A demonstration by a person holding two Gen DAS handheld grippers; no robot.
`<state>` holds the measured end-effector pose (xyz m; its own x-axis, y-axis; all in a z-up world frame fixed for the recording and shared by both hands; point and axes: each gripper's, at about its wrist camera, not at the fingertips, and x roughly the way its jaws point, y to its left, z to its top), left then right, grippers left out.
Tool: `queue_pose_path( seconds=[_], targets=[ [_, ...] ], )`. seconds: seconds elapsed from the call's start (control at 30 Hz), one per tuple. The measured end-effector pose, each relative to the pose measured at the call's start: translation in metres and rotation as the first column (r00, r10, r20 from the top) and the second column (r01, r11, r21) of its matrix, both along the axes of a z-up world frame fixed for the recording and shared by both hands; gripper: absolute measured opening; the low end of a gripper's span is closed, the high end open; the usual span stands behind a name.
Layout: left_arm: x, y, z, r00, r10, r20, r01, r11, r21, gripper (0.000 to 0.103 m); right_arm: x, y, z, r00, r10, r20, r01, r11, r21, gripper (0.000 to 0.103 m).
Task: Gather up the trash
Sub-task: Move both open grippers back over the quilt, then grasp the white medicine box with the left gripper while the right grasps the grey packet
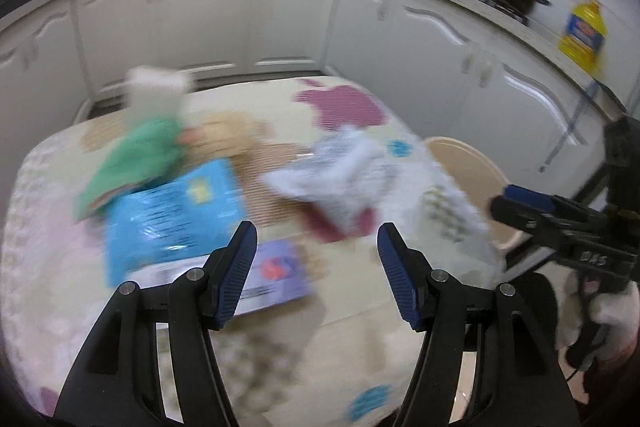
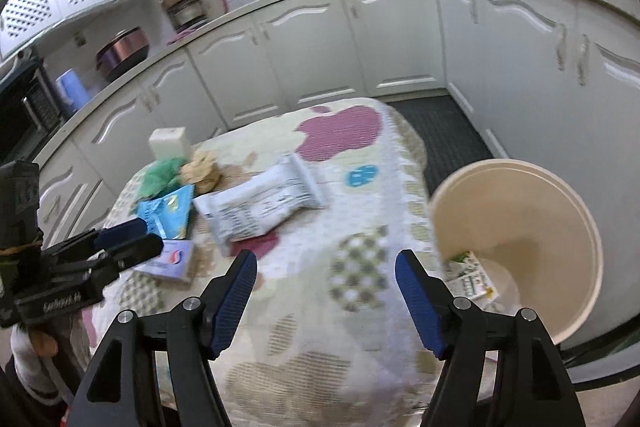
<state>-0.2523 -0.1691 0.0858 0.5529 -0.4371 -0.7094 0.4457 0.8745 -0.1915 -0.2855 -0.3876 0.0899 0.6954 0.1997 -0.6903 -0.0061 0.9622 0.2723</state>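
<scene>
Wrappers (image 2: 256,211) lie on surface (image 2: 320,307); both grippers' fingers (image 1: 240,259) spread, empty. Next: pinch one, drop in bin (image 2: 560,227).

Two handheld black plastic tongs are showing ribbed blue pads (image 1: 240,263) on their fingers and silver pivot screws (image 2: 191,303) at the joints, while a white fuzzy sleeve (image 1: 580,323) is covering the wrist behind one.
</scene>
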Motion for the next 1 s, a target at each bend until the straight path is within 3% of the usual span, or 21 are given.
queue_pose_path(
  seconds=[0.2, 0.37, 0.6, 0.83, 1.0],
  targets=[
    [0.021, 0.065, -0.016, 0.989, 0.149, -0.009, -0.149, 0.987, 0.056, 0.062, 0.009, 0.030, -0.002, 0.998, 0.067, -0.010, -0.067, 0.998, 0.003, 0.069],
    [0.041, 0.087, -0.035, 0.981, 0.194, -0.026, -0.190, 0.975, 0.115, 0.062, 0.014, 0.050, -0.003, 0.994, 0.105, -0.015, -0.106, 0.994, -0.007, 0.069],
    [0.047, 0.085, -0.053, 0.984, 0.138, -0.115, -0.123, 0.985, 0.124, 0.062, 0.018, 0.059, -0.005, 0.992, 0.123, -0.025, -0.123, 0.992, -0.018, 0.069],
    [0.007, 0.073, -0.054, 0.975, -0.006, -0.222, 0.019, 0.998, 0.058, 0.062, 0.020, 0.057, -0.009, 0.993, 0.112, -0.030, -0.112, 0.994, -0.004, 0.069],
    [-0.005, 0.073, -0.043, 0.970, -0.024, -0.242, 0.022, 1.000, -0.008, 0.062, 0.019, 0.060, -0.008, 0.992, 0.122, -0.031, -0.122, 0.992, -0.006, 0.070]
  ],
)
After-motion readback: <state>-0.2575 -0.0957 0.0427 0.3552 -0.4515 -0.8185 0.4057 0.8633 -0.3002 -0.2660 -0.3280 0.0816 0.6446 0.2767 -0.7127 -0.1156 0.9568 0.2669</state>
